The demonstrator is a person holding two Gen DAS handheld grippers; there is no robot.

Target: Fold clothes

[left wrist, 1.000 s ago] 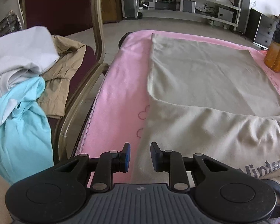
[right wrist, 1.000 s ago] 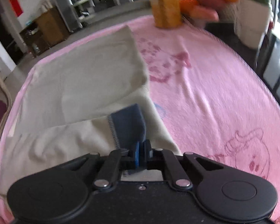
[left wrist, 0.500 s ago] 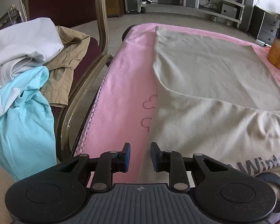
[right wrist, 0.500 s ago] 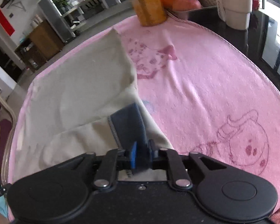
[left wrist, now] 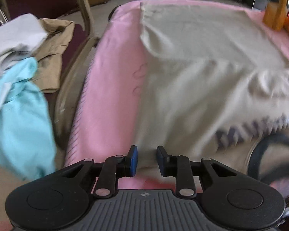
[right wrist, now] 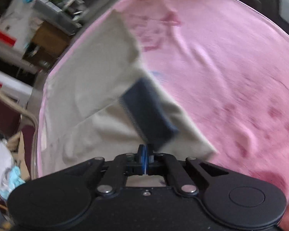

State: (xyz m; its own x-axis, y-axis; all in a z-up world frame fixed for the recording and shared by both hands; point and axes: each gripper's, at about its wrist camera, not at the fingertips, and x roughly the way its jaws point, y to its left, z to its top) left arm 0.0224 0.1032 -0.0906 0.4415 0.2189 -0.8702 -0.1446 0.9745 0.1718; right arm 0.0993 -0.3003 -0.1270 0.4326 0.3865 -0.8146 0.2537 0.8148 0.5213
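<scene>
A beige shirt point(left wrist: 192, 67) lies spread on a pink towel point(left wrist: 113, 77); dark lettering point(left wrist: 260, 127) shows on its near part, which is rumpled and blurred. My left gripper point(left wrist: 146, 158) hovers over the shirt's near left edge. Its jaws are opening, and the pads press on nothing, with cloth only beneath them. In the right wrist view the shirt point(right wrist: 90, 67) has a sleeve with a navy cuff point(right wrist: 148, 113) running down to my right gripper point(right wrist: 145, 154). Those jaws are closing on the sleeve's edge, pads almost together.
Left of the table stands a chair point(left wrist: 84, 19) piled with a light blue garment point(left wrist: 19, 119), a white one point(left wrist: 15, 34) and a tan one point(left wrist: 52, 57). An orange object point(left wrist: 275, 13) stands at the far right. Bare pink towel point(right wrist: 221, 67) stretches right of the shirt.
The left jaws stand wider apart and the shirt's near part has bunched up. The right gripper has rolled and shifted, carrying the navy-cuffed sleeve with it.
</scene>
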